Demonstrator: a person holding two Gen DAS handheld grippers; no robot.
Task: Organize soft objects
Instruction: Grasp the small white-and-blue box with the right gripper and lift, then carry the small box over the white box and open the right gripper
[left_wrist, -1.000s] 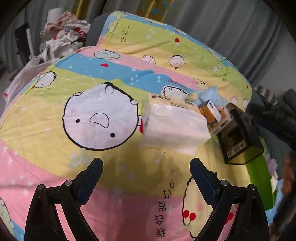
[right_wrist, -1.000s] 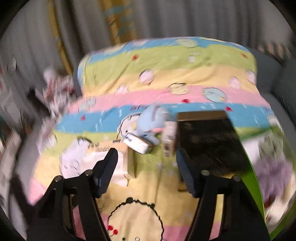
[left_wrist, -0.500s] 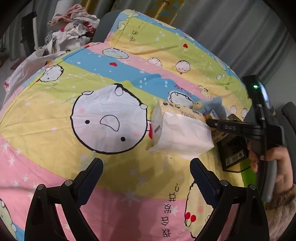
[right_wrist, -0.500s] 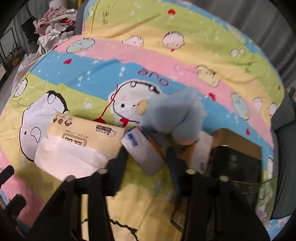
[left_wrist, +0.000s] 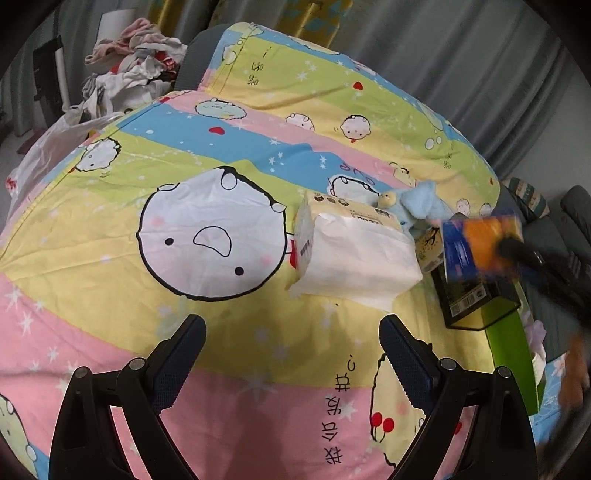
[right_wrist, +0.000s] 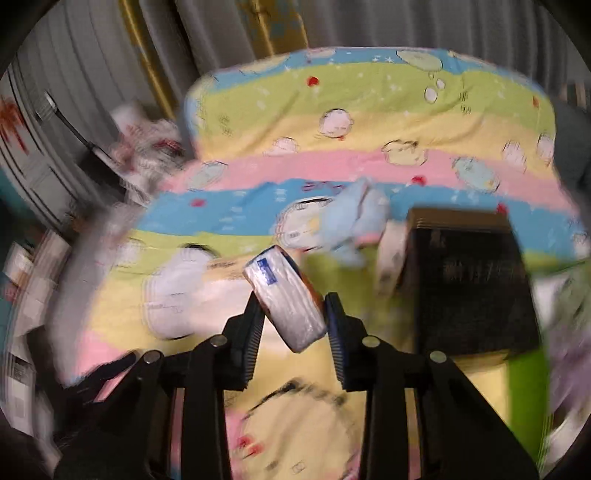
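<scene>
My right gripper (right_wrist: 293, 306) is shut on a small tissue pack (right_wrist: 286, 295) with a blue and orange wrapper, held above the bed; the pack also shows, blurred, in the left wrist view (left_wrist: 476, 245). A large white and yellow tissue pack (left_wrist: 354, 251) lies on the cartoon quilt (left_wrist: 184, 177). A light blue plush toy (left_wrist: 421, 206) lies just behind it, also in the right wrist view (right_wrist: 354, 225). A black box (right_wrist: 469, 280) stands to the right. My left gripper (left_wrist: 291, 354) is open and empty, in front of the large pack.
A pile of clothes (left_wrist: 136, 77) sits at the far left off the bed. Grey curtains (left_wrist: 461, 66) hang behind. A green-edged container (left_wrist: 513, 354) lies beside the black box (left_wrist: 476, 295). Another small pack (left_wrist: 428, 247) leans next to the box.
My right gripper closed on the small blue and orange tissue pack and lifted it up and back from beside the plush toy. The left gripper stayed in place.
</scene>
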